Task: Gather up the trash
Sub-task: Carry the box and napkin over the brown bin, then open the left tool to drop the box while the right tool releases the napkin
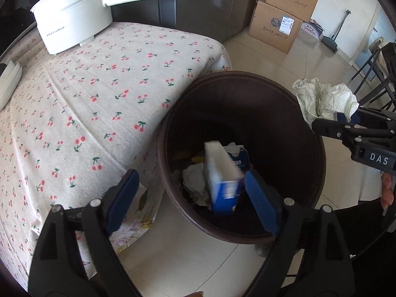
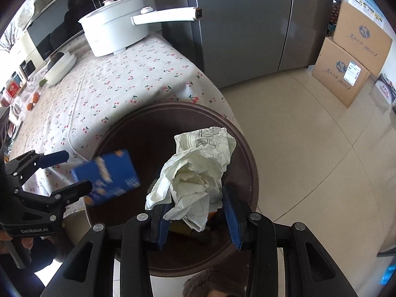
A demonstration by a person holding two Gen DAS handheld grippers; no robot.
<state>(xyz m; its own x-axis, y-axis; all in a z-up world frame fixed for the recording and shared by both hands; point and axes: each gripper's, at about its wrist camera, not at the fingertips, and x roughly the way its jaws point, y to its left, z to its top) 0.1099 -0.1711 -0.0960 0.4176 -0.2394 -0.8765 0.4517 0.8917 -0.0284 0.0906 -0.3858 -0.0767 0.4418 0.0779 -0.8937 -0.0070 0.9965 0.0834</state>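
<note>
Over the round dark-brown plastic trash bin (image 1: 247,113) beside the cherry-print tablecloth (image 1: 86,94), both grippers hang close together. The left gripper (image 1: 190,198) stands spread wide with nothing between its blue pads; the blue-and-white cardboard carton (image 1: 222,178) sits blurred in the bin's mouth, clear of both pads and apparently dropping onto the crumpled scraps below. The right gripper (image 2: 195,212) is partly closed on a crumpled ball of white printed paper (image 2: 198,168), pinched at its lower folds, with most of the wad billowing above the pads over the bin's opening. That paper looks very light, soft and springy: it should crush rather than slip, so a hold across its dense middle would likely be surest. Once let go it may drift or catch on a pad, so a release well inside the rim seems wise.
</note>
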